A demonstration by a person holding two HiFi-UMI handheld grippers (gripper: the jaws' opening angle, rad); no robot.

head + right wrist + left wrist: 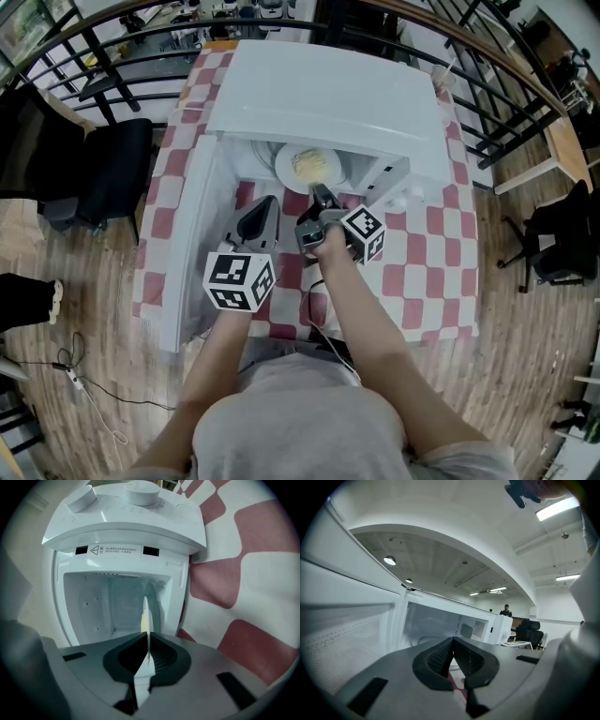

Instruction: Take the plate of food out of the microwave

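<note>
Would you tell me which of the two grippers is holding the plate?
The right gripper: its fingers pinch the rim of the plate, while the left gripper beside it is closed on nothing.

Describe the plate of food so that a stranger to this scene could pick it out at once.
Find the red-and-white checked table, where a white microwave stands with its door swung open. At the mouth of its cavity lies the plate, its near rim pinched by the right gripper. It is the only round white dish there, with pale yellow food on it.
</note>
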